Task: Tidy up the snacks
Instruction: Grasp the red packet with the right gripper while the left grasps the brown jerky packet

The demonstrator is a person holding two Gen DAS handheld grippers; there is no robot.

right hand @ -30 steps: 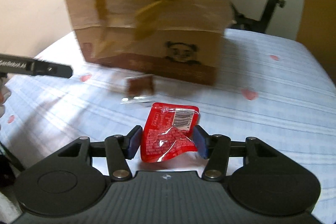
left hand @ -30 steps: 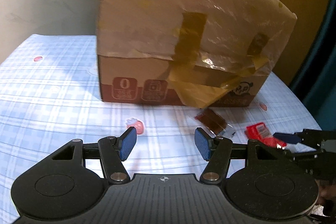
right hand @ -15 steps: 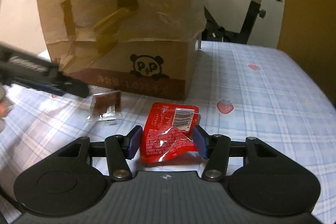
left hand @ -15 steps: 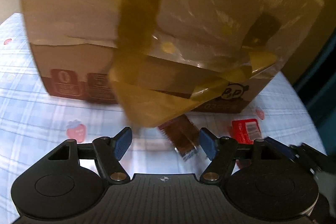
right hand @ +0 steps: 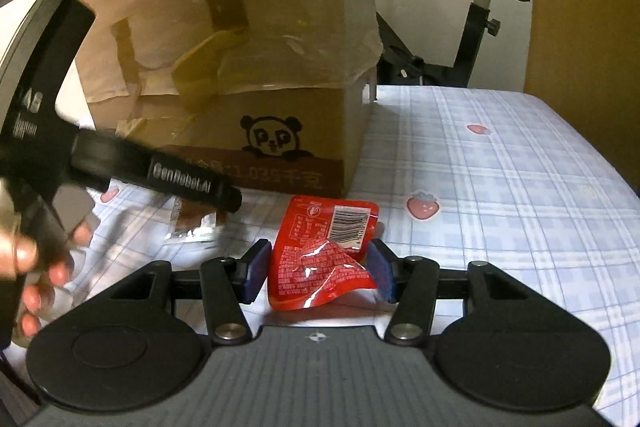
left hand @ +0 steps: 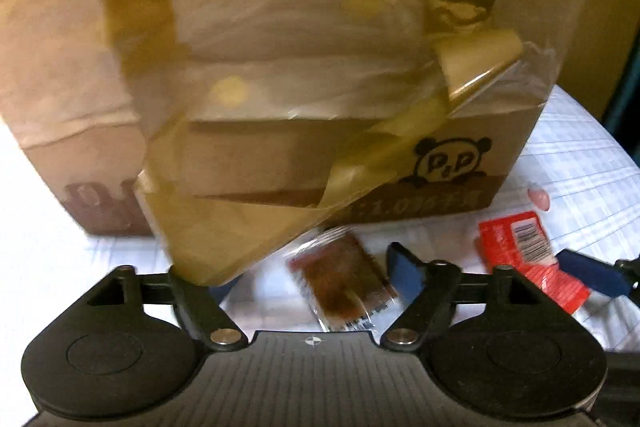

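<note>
A brown snack packet [left hand: 340, 283] lies on the checked cloth between my left gripper's [left hand: 312, 279] open fingers; it also shows in the right wrist view [right hand: 192, 223]. The left blue pad is hidden behind a hanging flap of tape and plastic [left hand: 240, 219] from the cardboard box [left hand: 280, 67]. A red snack packet [right hand: 320, 251] lies between the pads of my right gripper [right hand: 318, 269], whose jaws stand close on both sides of it; I cannot tell if they press it. The red packet also shows in the left wrist view [left hand: 524, 247].
The large panda-marked cardboard box [right hand: 260, 87], covered with plastic film, stands just behind both packets. The left gripper's body [right hand: 120, 163] and the hand holding it cross the left of the right wrist view. An exercise bike [right hand: 480, 27] stands beyond the table.
My left gripper has moved forward and right, up to the box, so the brown packet now lies between its fingers. My right gripper and the red packet have stayed put.
</note>
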